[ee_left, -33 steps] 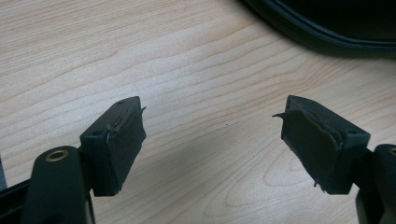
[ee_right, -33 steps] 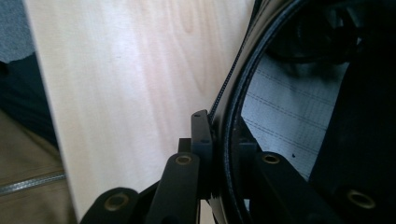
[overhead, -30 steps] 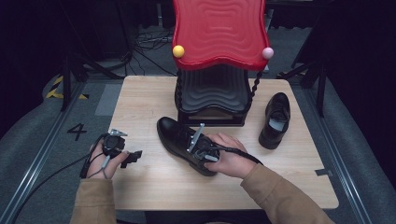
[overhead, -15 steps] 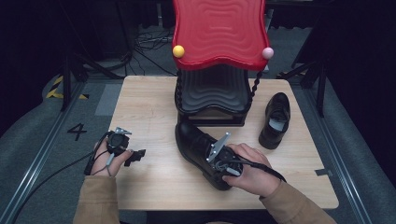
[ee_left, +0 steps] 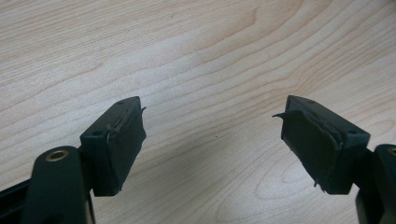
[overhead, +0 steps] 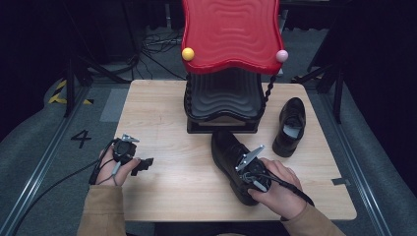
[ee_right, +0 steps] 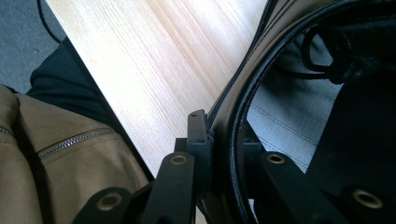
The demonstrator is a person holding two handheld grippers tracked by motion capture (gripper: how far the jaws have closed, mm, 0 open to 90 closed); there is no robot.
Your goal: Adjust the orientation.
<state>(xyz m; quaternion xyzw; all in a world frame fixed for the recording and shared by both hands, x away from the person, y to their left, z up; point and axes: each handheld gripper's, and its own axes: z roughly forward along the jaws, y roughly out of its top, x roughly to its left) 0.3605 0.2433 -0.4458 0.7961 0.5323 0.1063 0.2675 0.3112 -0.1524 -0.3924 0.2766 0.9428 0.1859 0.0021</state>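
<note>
right gripper (overhead: pixel 244 173) pinches the black shoe (overhead: pixel 230 156) rim.

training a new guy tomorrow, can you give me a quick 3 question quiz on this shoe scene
1. True or false: the right claw grips the heel rim of the black shoe, one jaw outside the collar and one inside.
2. What lies between the jaws of the left claw? A) a shoelace B) nothing, just bare table below C) the second shoe
3. Where does the second shoe sit relative to the red-topped stand?

Key
1. True.
2. B. The jaws stand wide apart over the wood.
3. On the table to the stand's right in the high view, apart from both claws.
</note>
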